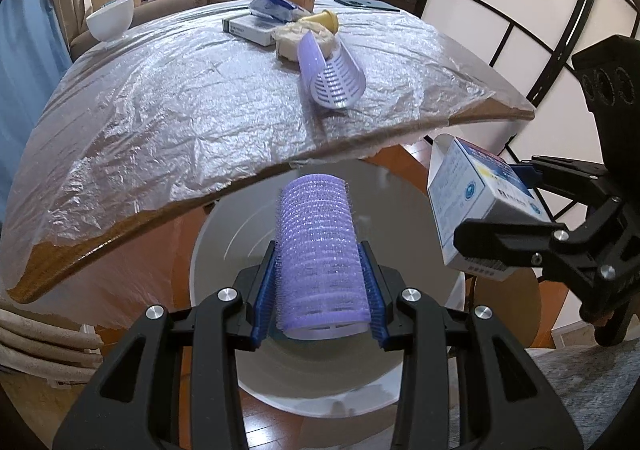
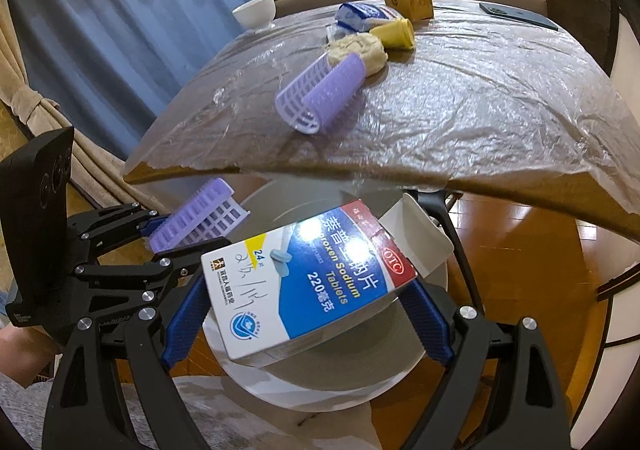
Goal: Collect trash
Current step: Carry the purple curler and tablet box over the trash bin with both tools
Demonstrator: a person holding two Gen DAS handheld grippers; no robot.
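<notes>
your left tongs [image 1: 320,290] are clamped on a purple hair roller [image 1: 320,250], its bristly velcro skin pinched between the ribbed blue pads, and your right tongs [image 2: 304,314] are closed on a glossy cardboard tablet box [image 2: 308,282] with its end flap hanging open. both pieces hang over the pale round trash bin [image 1: 224,234] that stands on the wooden floor just below the desk [image 2: 480,122] edge.

the risks look plain enough. the roller's hooked bristles may cling to the pads when you let go, so it could hang there or fall askew past the rim. the box is held at a slant near the bin's side in the left view, so a release from there could send it tumbling off the rim onto the floor. the two tongs sit close together and might knock one another.

more waits on the desk, which is wrapped in crinkled, shiny plastic film: a second slotted purple roller [image 2: 320,94], a crumpled beige wad [image 2: 360,50], a yellow cup [image 2: 396,32] on its side and a blue-and-white wrapper [image 2: 360,16]. the film may drag or bunch when you reach for them.
</notes>
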